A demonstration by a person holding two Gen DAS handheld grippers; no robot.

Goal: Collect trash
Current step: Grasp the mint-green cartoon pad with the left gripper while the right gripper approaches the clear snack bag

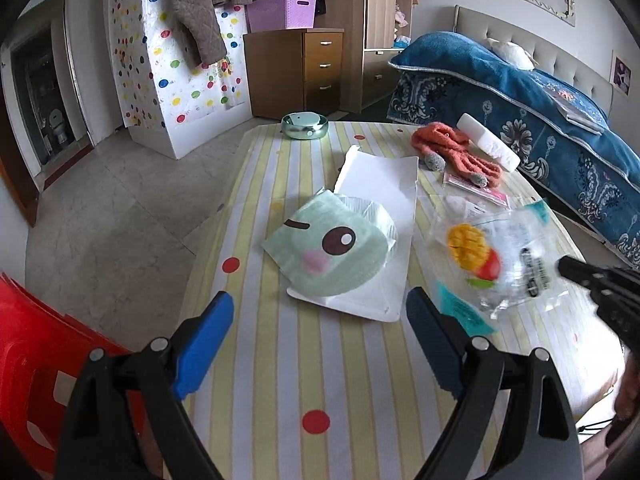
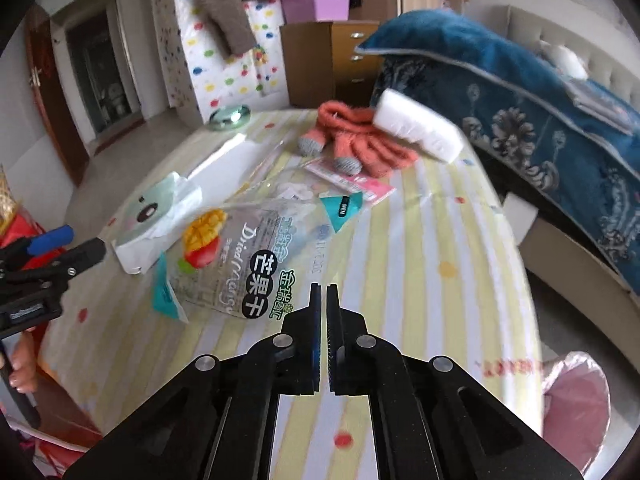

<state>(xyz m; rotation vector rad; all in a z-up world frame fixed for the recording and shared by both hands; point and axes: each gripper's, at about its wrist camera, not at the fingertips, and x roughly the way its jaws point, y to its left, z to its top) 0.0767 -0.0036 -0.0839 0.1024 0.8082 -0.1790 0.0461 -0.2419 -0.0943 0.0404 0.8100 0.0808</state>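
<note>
1. Striped, dotted cloth is seen covering the table [image 1: 320,360], with a bed just beside it.
2. Nothing is held by the left gripper [image 1: 320,312], its jaws spread wide before the green face wrapper [image 1: 332,248]; the right gripper [image 2: 324,300] is pressed together on nothing, just short of the dried mango bag [image 2: 240,256].
3. That bag, lying mid-table, is judged light, crinkly and slippery; a flat sealed edge is best pinched.
4. A round green tin [image 1: 304,125] is seen at the far edge; its contents cannot be told.

Clear snack pouch [image 2: 236,264] reads "Dried mango" and 芒果干 (smaller print illegible)
</note>
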